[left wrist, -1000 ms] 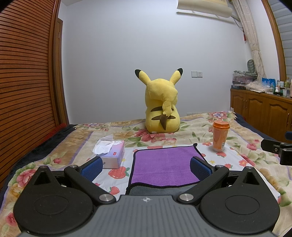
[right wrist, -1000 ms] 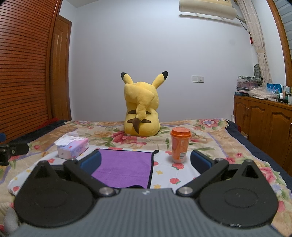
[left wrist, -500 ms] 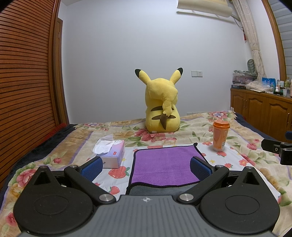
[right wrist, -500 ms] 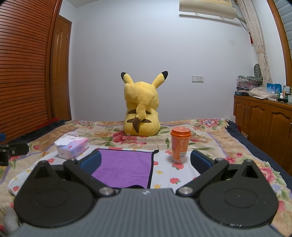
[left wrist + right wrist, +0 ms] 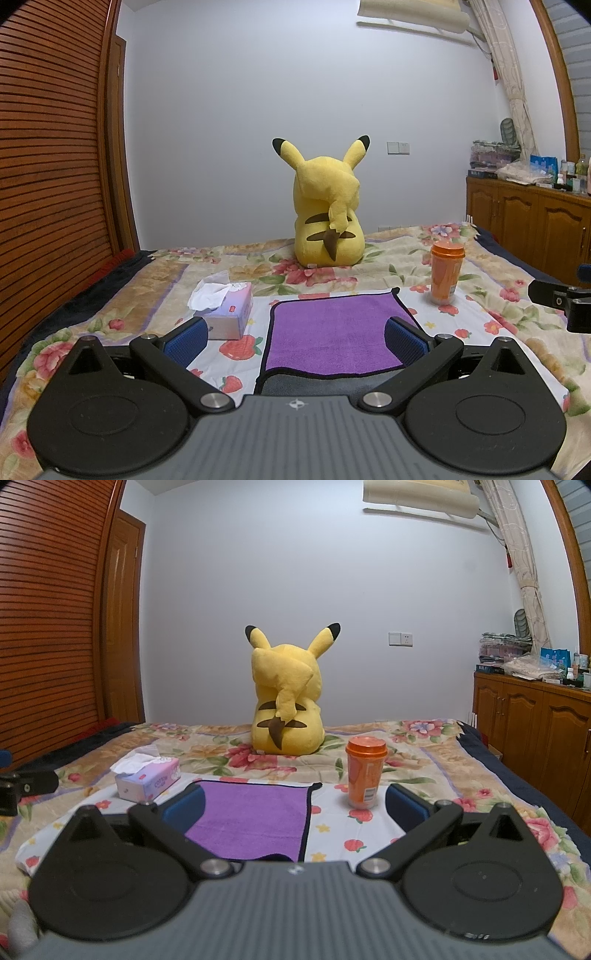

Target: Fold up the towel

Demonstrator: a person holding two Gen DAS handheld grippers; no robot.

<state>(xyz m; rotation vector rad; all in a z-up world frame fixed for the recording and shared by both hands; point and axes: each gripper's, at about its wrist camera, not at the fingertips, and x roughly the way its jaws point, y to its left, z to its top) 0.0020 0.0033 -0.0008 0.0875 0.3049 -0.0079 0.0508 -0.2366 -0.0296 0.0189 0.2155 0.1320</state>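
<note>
A purple towel (image 5: pixel 332 328) with a black hem lies flat on the floral bedspread; its near edge is turned over and shows a grey underside (image 5: pixel 314 386). It also shows in the right wrist view (image 5: pixel 251 816). My left gripper (image 5: pixel 295 338) is open and empty, hovering above the towel's near part. My right gripper (image 5: pixel 295 805) is open and empty, over the towel's right edge. The right gripper's tip shows at the right edge of the left wrist view (image 5: pixel 557 299). The left gripper's tip shows at the left edge of the right wrist view (image 5: pixel 26 786).
A tissue box (image 5: pixel 225 314) stands left of the towel. An orange lidded cup (image 5: pixel 445 273) stands to its right. A yellow plush toy (image 5: pixel 327 214) sits at the far end of the bed. Wooden cabinets (image 5: pixel 528 221) line the right wall, a slatted wardrobe (image 5: pixel 48 147) the left.
</note>
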